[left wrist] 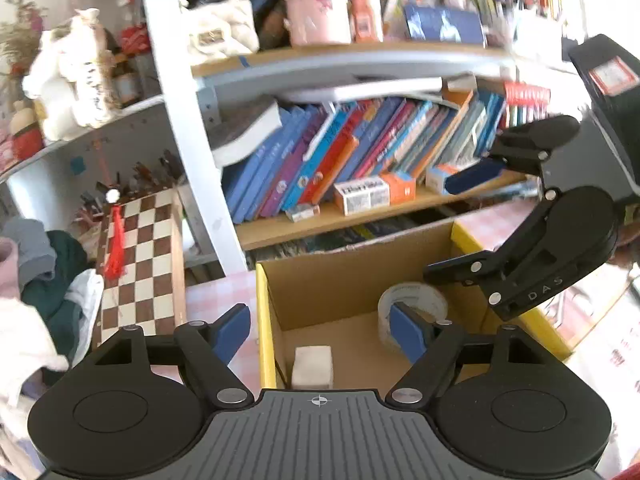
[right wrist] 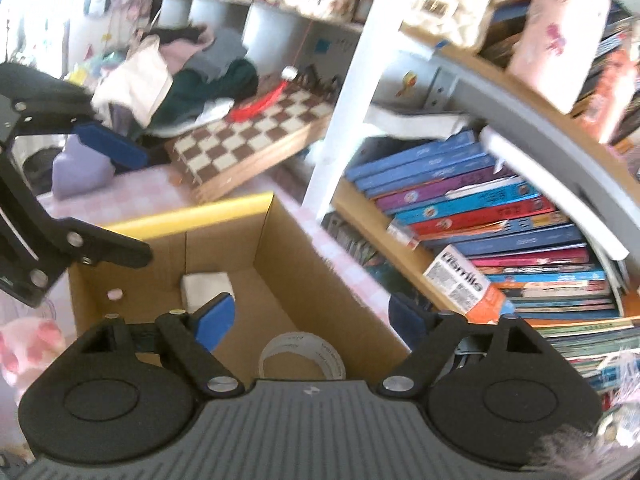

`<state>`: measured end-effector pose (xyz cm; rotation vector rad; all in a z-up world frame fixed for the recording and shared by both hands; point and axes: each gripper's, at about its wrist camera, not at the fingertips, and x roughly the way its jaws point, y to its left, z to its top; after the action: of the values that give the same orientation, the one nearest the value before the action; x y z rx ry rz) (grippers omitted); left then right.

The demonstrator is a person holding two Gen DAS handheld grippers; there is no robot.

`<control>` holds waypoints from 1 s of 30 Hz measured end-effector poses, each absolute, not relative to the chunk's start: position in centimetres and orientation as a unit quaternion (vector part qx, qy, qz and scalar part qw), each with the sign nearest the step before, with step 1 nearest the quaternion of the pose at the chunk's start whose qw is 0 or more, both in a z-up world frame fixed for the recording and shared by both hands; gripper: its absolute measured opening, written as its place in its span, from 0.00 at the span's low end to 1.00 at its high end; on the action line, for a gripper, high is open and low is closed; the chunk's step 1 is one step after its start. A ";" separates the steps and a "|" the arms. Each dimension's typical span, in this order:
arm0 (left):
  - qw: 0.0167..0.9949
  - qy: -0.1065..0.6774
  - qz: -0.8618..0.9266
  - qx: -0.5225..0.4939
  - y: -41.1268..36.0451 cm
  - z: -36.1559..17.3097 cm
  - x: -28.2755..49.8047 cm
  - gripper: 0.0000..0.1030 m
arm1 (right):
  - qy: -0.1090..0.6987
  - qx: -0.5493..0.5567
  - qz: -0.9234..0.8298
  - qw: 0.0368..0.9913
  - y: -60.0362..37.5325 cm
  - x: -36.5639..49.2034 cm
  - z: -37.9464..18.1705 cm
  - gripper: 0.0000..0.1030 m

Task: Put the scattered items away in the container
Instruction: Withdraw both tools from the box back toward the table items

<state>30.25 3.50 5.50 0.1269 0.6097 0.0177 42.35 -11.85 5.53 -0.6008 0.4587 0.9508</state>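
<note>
Left claw: the left gripper [left wrist: 320, 334] hangs over the near end of the cardboard box [left wrist: 344, 276], jaws wide, nothing between the blue pads.
Right claw: the right gripper [right wrist: 308, 322] hangs over the other side of the same box [right wrist: 280, 248], jaws wide and holding nothing.
Tape: the roll of tape [left wrist: 414, 300] lies on the box floor, below the right gripper [right wrist: 302, 354].
White block: a white block [left wrist: 313, 366] lies on the box floor, apart from the tape [right wrist: 208, 286].
Small pink thing: lies in the box corner [right wrist: 114, 294]; too small to tell what it is.
Box: stands open on a pink checked cloth [right wrist: 160, 196].
Surroundings: a chessboard [left wrist: 136, 264] beside the box, a bookshelf [left wrist: 360, 208] behind it.
</note>
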 end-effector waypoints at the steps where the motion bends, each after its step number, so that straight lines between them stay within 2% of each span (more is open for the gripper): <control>1: 0.954 0.295 0.010 0.057 3.6 5.8 29.7 0.77 | 0.211 -0.278 0.443 0.826 -12.2 41.9 5.9 0.85; 4: 0.958 0.282 0.014 0.052 3.7 6.4 27.9 0.81 | 0.201 -0.266 0.429 0.839 -13.1 40.4 6.8 0.85; 20: 0.973 0.223 -0.014 0.055 3.4 8.0 17.7 0.87 | 0.166 -0.217 0.327 0.905 -17.8 28.2 9.3 0.92; 30: 0.971 0.236 -0.022 0.031 4.6 6.8 12.9 0.88 | 0.172 -0.175 0.269 0.931 -19.5 21.2 8.8 0.94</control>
<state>12.92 4.61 6.76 0.0632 0.4767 -0.0451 21.21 -19.48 8.76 -0.3582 0.3529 0.5517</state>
